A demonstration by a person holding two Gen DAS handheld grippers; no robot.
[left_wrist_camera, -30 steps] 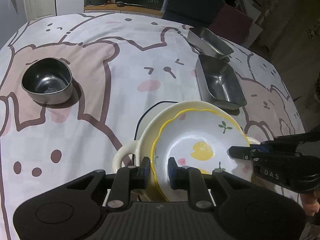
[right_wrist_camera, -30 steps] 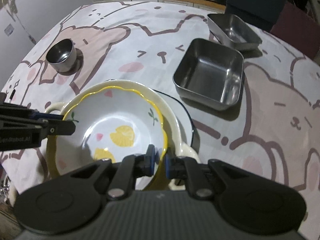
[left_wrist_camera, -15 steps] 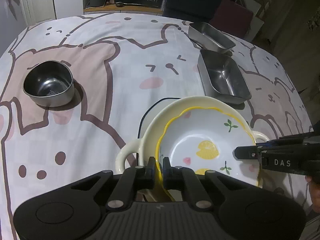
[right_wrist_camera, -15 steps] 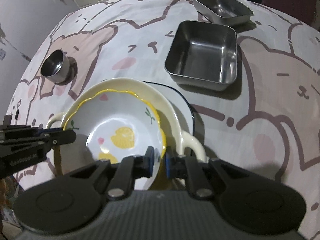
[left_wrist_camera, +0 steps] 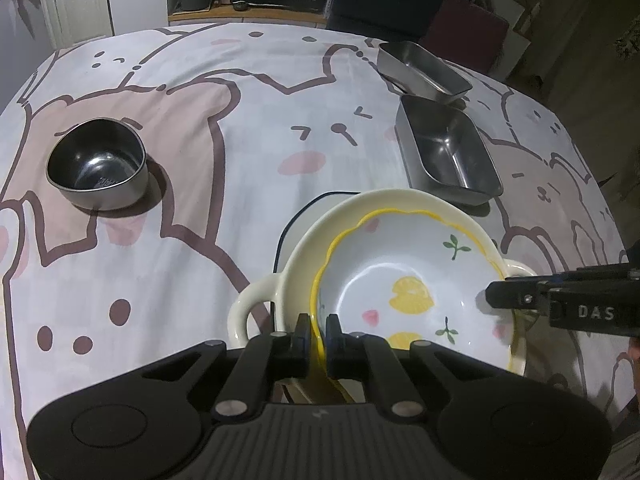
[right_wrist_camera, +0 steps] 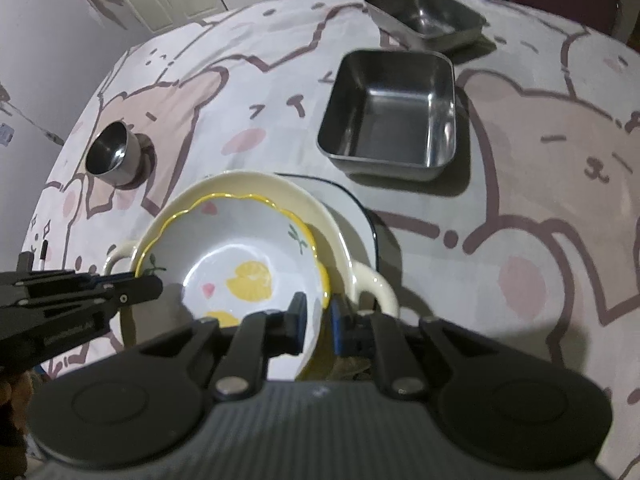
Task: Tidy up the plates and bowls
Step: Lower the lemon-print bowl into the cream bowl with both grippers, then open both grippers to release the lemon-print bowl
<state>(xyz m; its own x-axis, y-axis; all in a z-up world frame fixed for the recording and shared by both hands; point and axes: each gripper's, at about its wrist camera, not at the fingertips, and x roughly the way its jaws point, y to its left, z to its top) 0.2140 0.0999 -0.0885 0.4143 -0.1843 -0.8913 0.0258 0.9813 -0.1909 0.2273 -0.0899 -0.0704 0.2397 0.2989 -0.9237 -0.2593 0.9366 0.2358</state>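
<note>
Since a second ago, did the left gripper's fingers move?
Yes. The left hand-held gripper has closed from a wide gap onto the yellow-rimmed bowl, whose rim stays put.

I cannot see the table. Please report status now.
Left gripper shut on lemon-print bowl rim. Right gripper just opening, rim between fingers. Bowl sits inside cream two-handled dish. Nothing blocking.

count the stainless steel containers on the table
3: a round steel bowl at the left, a rectangular steel tray just beyond the ceramic stack, and a second steel tray farther back. None looks hidden.
</note>
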